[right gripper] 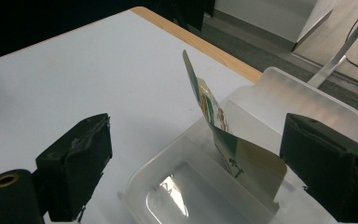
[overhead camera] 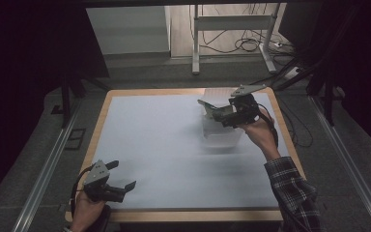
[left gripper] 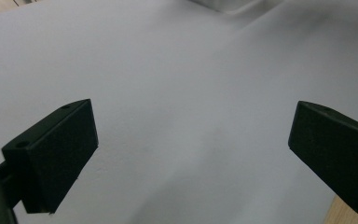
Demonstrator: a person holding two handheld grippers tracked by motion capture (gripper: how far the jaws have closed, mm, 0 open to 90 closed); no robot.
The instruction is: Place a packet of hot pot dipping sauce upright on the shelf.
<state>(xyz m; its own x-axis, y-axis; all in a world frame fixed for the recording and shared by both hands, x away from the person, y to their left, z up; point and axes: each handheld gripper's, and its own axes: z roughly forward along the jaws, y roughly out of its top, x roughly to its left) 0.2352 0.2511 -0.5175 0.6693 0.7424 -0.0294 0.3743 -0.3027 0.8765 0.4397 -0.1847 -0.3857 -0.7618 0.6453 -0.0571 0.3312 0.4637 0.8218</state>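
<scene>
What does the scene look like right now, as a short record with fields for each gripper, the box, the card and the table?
left gripper: jaws open, near corner of table, holding nothing
right gripper: jaws open, over the box
box: clear plastic, far right of table
card: flattened printed carton, leaning upright inside the box, beside one jaw; contact unclear
table: white top, wooden edge

Dim, dark-edged pictures; soft shadows, slight blur.

Left gripper sits at the high view's 7 o'clock, jaws spread wide, in a hand. Right gripper, at 1 o'clock, jaws likewise parted, plaid-sleeved forearm extended.
</scene>
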